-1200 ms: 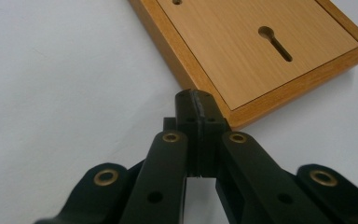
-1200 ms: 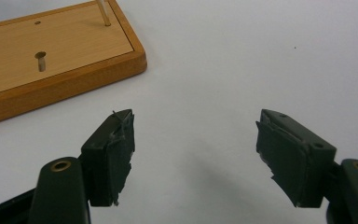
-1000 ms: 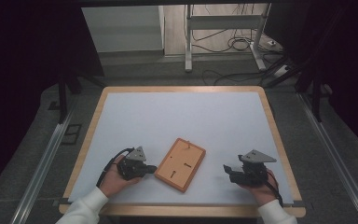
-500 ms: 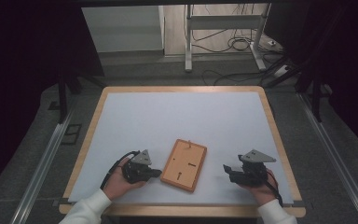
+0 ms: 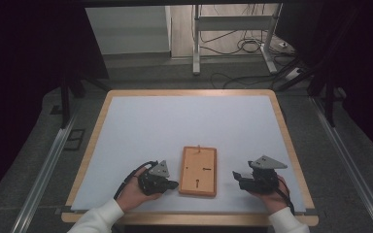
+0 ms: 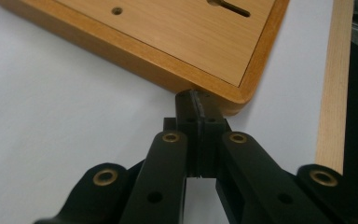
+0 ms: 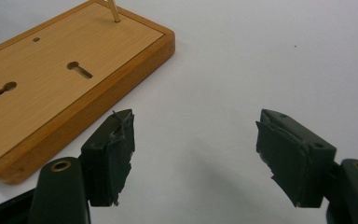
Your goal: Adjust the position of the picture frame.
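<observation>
The wooden board [image 5: 199,171] lies flat on the tabletop [image 5: 175,121] near its front edge, between our two hands, long axis running away from us. Our left hand-held gripper [image 5: 171,185] is nearer: its jaws are pressed together with nothing between them, tips against the board's near left corner. The right hand-held gripper [image 5: 236,177] rests a little apart to the board's right, jaws wide and empty. A thin peg [image 7: 113,11] at the far end is cut off, and what it is stays unclear.
</observation>
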`<state>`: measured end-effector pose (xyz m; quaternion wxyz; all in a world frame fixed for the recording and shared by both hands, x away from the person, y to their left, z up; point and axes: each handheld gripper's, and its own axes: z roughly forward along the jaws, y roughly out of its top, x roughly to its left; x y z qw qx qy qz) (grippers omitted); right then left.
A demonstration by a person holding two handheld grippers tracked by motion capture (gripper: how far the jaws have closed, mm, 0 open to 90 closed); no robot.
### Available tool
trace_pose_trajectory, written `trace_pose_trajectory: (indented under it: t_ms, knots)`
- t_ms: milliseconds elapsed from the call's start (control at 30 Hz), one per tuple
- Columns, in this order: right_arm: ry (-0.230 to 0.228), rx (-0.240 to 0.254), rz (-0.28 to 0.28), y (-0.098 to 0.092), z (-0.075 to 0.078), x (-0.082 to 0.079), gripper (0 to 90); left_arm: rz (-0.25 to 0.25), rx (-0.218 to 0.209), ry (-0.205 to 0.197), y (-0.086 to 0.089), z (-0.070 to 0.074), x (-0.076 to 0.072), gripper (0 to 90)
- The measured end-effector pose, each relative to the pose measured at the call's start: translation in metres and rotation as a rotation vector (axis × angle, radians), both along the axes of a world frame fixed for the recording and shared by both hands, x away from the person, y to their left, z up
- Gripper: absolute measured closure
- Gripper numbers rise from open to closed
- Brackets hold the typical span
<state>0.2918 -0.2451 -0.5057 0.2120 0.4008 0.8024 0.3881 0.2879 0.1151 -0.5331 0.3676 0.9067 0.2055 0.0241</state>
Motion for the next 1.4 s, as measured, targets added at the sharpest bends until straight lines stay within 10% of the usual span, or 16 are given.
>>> trace_pose_trajectory:
  t_ms: [533,967,1400]
  knots:
    - [-0.001,-0.005,0.002,0.001,0.0,0.0,28.0,0.009,-0.018,-0.024,-0.005,0.003,0.002,89.3]
    - [0.002,-0.013,0.007,0.001,-0.001,-0.001,28.0,0.172,-0.042,-0.106,0.02,0.002,0.012,40.5]
    - [-0.001,-0.012,0.022,0.003,-0.001,-0.001,28.0,0.199,-0.054,-0.104,0.027,0.001,0.014,35.4]
